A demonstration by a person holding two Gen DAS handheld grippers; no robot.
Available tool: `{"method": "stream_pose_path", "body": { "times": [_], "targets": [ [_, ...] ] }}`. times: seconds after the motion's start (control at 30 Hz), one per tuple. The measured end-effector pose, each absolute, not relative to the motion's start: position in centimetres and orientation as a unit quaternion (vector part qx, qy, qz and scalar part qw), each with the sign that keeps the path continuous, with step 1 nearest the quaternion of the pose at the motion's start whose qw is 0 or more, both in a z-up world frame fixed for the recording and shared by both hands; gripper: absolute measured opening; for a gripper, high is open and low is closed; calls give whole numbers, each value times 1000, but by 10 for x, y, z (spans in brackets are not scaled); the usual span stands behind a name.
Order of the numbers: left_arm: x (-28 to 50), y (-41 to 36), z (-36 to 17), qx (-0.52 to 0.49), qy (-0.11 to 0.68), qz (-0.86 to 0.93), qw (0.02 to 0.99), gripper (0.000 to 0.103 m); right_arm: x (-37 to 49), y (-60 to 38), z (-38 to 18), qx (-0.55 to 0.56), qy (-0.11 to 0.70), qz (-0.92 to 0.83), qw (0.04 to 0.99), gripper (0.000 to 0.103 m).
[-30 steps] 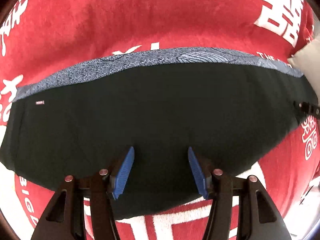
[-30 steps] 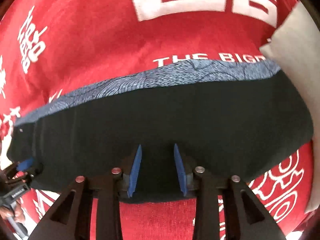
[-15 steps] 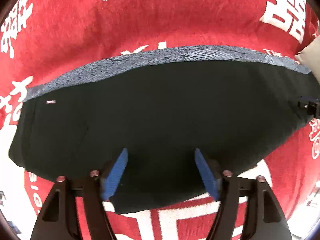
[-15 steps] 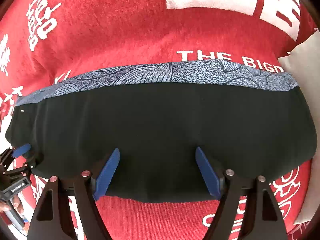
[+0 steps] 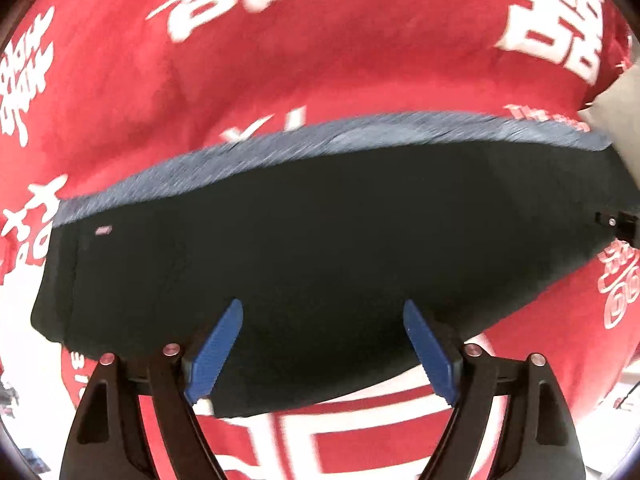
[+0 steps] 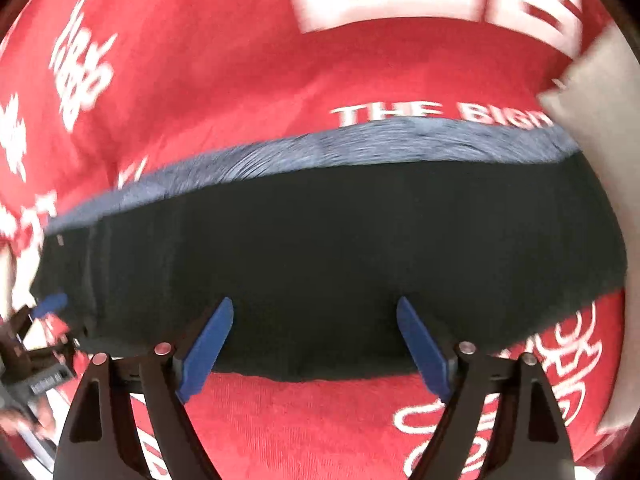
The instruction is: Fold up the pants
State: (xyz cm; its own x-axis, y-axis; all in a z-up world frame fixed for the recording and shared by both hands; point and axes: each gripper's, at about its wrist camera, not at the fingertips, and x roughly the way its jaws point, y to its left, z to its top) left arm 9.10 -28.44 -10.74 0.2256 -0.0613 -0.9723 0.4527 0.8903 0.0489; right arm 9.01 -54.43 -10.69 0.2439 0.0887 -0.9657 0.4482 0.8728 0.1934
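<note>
now the pants (image 5: 320,248) lie folded on the red blanket (image 5: 320,60), long axis 9-to-3, at 12 o'clock of both tongs. left tongs (image 5: 322,354) and right tongs (image 6: 314,350) have just opened, gripping nothing; neither looks nearer.

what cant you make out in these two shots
- Pattern on the pants' grey band: motion blur, both wrist views.
- Small tag on the pants: too small to read, left view.
- Blanket lettering "THE BIG…": cut off by a pale cushion, right view.
</note>
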Motion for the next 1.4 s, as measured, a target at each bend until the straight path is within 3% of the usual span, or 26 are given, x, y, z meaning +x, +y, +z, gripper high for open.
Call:
{"method": "stream_pose_path", "body": {
  "times": [0.17,0.2,0.23,0.3,0.5,0.8,1.27,1.4],
  "targets": [
    [90,-333,-103,156,598,-192,763,84,71,-602,-97,294,569,-187,745,82],
    [90,-346,-101,153,599,-194,762,84,66,-616,-95,308,560,-203,742,68],
    [91,-354,-101,148,600,-198,761,84,63,-628,-94,319,554,-213,739,47],
    [95,-374,-104,143,602,-203,759,84,58,-647,-94,324,550,-233,733,30],
    [101,-412,-131,166,617,-209,741,84,50,-690,-104,317,560,-263,719,29],
    [99,-417,-142,176,625,-200,734,84,31,-723,-116,316,553,-250,729,13],
    [125,-487,-113,153,602,-224,751,84,19,-726,-111,325,542,-229,740,13],
    [146,-515,-115,153,588,-219,763,84,20,-725,-94,330,536,-224,744,21]
  ]
}}
